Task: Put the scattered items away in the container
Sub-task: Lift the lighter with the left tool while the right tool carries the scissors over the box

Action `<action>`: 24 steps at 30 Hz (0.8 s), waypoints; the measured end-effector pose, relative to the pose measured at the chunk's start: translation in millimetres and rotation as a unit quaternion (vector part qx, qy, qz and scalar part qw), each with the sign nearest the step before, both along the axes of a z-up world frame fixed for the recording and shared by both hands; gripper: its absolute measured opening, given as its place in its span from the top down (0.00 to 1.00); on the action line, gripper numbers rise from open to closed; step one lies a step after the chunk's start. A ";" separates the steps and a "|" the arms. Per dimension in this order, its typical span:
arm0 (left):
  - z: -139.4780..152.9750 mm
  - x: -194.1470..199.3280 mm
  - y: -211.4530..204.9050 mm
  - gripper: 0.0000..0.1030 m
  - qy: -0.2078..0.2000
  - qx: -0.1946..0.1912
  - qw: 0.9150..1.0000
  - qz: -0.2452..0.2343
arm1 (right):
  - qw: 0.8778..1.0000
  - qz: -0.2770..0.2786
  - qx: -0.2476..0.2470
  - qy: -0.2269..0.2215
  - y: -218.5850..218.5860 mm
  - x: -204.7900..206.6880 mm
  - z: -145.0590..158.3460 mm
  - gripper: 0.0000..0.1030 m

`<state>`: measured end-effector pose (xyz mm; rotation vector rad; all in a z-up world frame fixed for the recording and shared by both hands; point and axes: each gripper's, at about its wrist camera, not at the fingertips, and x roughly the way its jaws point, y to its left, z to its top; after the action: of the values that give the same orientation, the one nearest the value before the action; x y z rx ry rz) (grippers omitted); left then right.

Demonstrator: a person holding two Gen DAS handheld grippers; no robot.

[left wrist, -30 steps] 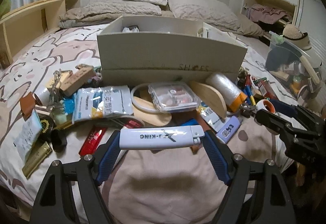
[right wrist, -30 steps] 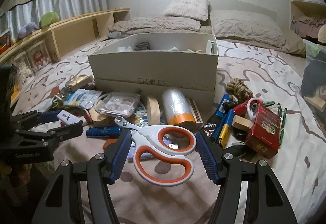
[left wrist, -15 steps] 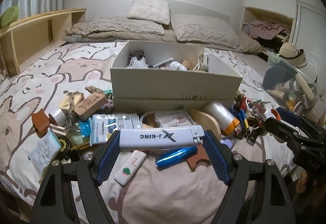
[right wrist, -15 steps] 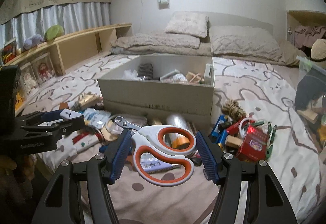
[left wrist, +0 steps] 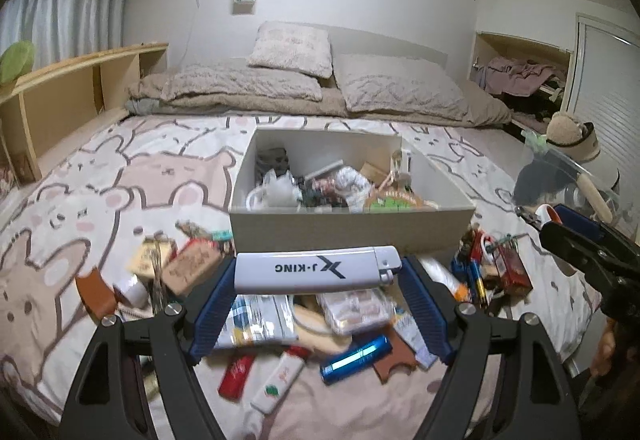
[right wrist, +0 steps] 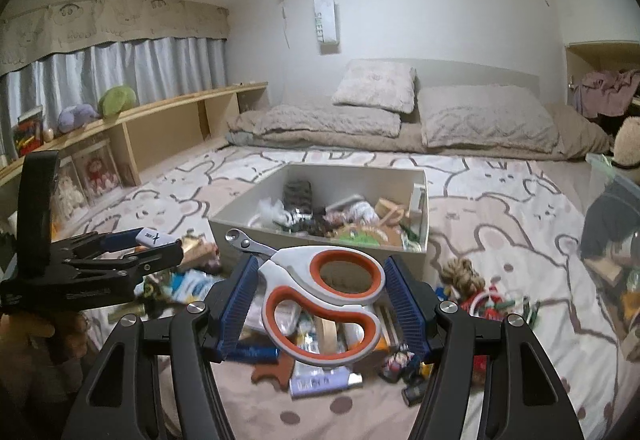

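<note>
White cardboard box point(left wrist: 352, 228) sits mid-bed, half full, clutter strewn before it. Left gripper point(left wrist: 318, 276) pinches a white J-KING lighter point(left wrist: 316, 270); right gripper point(right wrist: 320, 290) clamps orange-handled nail clippers point(right wrist: 320, 292). Carry step; next, over the rim, then release.

left wrist: looked forward and down over clutter toward box point(left wrist: 352, 226) | right wrist: same facing, from further right | shared: box, bed point(right wrist: 500, 216), pillows point(left wrist: 292, 48)

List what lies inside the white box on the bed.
The white box holds a jumble: a dark knitted item, white crumpled plastic and a green-topped round piece. Anything beneath that pile is covered.
</note>
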<state>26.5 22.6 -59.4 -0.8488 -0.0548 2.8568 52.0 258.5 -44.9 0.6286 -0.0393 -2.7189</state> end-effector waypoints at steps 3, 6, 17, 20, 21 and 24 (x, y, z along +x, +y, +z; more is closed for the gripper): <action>16.5 -13.7 2.0 0.22 0.014 -0.001 1.000 -0.004 | 1.000 -0.001 0.001 0.004 -1.5 -12.1 10.6 0.36; 33.1 -24.8 4.9 0.22 0.030 -0.001 1.000 -0.008 | 1.000 -0.005 0.002 0.008 -0.7 -21.5 19.6 0.36; 64.5 -65.1 6.5 0.22 0.057 0.006 0.998 -0.027 | 1.000 0.002 -0.016 0.017 9.0 -56.9 47.0 0.36; 66.0 -79.8 6.4 0.22 0.055 0.006 0.998 -0.027 | 1.000 0.003 -0.024 0.014 10.5 -69.9 52.3 0.36; 66.8 -83.2 6.5 0.22 0.055 0.007 0.998 -0.027 | 1.000 0.005 -0.029 0.011 11.0 -75.2 53.5 0.36; 68.1 -94.8 7.0 0.22 0.055 0.010 0.998 -0.028 | 0.999 0.008 -0.041 0.001 11.0 -89.2 55.9 0.36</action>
<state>-68.3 29.6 8.7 -0.6779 -0.0442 2.8390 -37.1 269.5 11.1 0.6002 -0.1450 -2.6863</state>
